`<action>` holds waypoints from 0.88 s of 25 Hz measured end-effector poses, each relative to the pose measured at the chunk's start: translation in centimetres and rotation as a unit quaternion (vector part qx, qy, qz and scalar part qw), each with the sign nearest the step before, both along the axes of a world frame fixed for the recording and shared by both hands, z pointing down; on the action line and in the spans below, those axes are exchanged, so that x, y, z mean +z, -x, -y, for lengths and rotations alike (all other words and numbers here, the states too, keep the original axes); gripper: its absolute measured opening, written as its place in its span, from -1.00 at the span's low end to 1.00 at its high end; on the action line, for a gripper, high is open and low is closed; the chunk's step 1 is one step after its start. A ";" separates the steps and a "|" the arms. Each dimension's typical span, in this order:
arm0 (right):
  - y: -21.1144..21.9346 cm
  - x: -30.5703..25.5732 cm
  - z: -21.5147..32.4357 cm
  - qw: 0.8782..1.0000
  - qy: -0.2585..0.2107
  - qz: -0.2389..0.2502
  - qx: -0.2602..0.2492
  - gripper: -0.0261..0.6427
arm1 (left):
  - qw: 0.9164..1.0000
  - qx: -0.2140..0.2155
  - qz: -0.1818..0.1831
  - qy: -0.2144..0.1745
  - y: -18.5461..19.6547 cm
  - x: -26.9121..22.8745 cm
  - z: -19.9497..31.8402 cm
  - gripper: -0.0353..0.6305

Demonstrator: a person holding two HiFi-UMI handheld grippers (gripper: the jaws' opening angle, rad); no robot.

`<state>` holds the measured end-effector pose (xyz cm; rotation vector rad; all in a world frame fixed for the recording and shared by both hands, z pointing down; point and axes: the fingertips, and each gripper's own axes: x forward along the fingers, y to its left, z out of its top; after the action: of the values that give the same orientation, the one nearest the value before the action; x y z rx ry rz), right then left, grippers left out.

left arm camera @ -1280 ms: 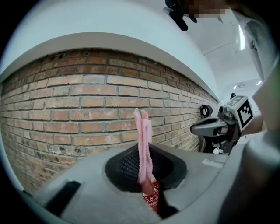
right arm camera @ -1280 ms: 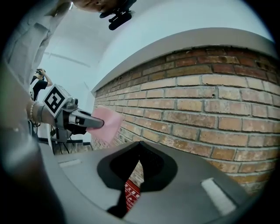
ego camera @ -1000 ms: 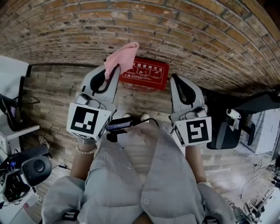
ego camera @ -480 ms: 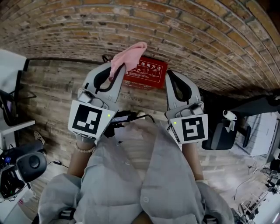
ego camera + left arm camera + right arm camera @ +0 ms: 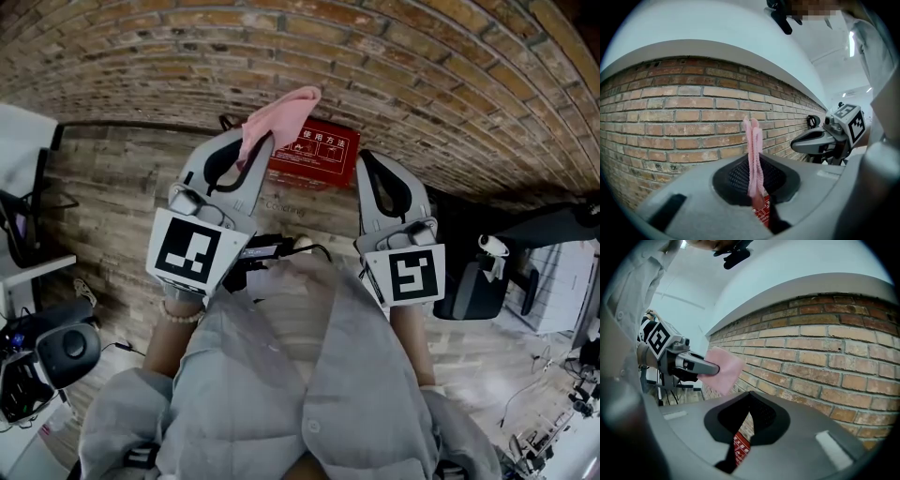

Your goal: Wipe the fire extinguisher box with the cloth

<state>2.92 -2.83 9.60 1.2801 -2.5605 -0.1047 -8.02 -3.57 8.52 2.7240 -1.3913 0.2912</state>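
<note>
a: head view, what's the count?
b: two tongs. the left tongs (image 5: 249,150) pinch one pink cloth (image 5: 281,114), just by the one red fire extinguisher box (image 5: 321,150) at the foot of the brick wall (image 5: 403,66).
a: left gripper view?
b: the cloth stands edge-on, clamped between the jaws.
a: right gripper view?
b: the right tongs (image 5: 750,401) are pressed together on nothing; the box shows below them.
</note>
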 end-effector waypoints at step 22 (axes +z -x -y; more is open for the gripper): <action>-0.8 1.3 0.3 0.999 0.022 -0.008 0.021 -0.91 | 1.000 0.004 0.004 0.009 0.1 0.7 -0.1 -0.86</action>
<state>3.70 -3.09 10.86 1.3105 -2.5068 -0.0483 -8.10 -3.52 9.23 2.7174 -1.3726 0.3126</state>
